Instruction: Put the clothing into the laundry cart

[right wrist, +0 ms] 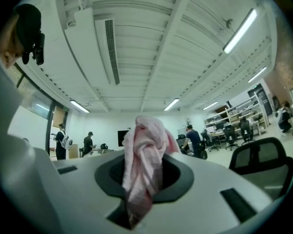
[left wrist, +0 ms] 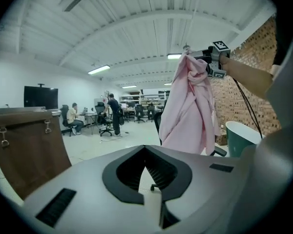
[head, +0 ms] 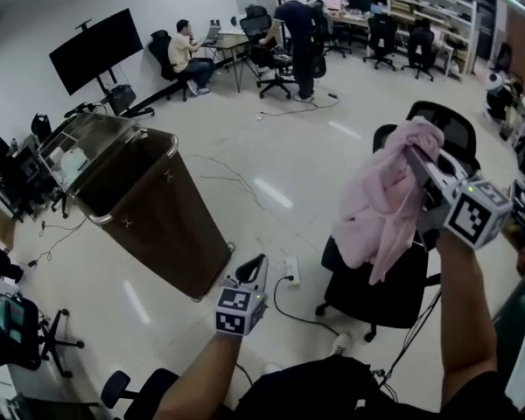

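Observation:
A pink garment hangs in the air at the right of the head view, above a black office chair. My right gripper is shut on its top edge, and in the right gripper view the cloth fills the gap between the jaws. The brown laundry cart stands open-topped on the floor to the left, well apart from the garment. My left gripper is low in the middle, between cart and chair, shut and holding nothing. Its view shows the garment hanging ahead and the cart at the left.
A power strip and cables lie on the floor near the chair. A TV on a stand is behind the cart. People sit and stand at desks far back. A teal bin is by the brick wall.

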`<state>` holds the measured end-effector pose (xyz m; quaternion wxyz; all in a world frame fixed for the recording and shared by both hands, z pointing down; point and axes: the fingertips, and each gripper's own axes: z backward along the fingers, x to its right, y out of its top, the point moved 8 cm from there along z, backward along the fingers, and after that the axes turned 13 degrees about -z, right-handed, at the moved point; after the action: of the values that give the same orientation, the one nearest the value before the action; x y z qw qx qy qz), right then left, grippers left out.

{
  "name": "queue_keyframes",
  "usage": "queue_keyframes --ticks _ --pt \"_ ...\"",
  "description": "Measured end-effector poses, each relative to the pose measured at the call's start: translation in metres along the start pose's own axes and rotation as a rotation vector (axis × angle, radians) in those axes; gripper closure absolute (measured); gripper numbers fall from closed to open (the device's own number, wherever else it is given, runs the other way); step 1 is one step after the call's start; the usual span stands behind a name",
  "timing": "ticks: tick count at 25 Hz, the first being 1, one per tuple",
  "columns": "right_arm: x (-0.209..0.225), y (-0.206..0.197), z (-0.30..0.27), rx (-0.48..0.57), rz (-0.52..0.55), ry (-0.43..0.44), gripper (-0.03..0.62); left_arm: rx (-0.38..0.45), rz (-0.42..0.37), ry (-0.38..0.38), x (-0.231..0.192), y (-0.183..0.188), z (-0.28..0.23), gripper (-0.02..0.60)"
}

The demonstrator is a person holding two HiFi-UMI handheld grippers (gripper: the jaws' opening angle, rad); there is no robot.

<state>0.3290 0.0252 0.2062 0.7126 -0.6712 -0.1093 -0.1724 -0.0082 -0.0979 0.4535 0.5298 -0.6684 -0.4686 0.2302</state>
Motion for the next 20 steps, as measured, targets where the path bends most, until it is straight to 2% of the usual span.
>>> queue_keyframes --ticks 8,20 --pt "-0.118 -0.004 -0.077 0.002 0.003 0.184 0.502 0.038 0.016 0.179 -0.07 -0.002 0.084 0.583" --pt "-0.238 -0.028 -0.157 -0.016 -0.069 0.445 0.503 0.036 0.054 0.402 -0.142 -0.026 0.19 0.583"
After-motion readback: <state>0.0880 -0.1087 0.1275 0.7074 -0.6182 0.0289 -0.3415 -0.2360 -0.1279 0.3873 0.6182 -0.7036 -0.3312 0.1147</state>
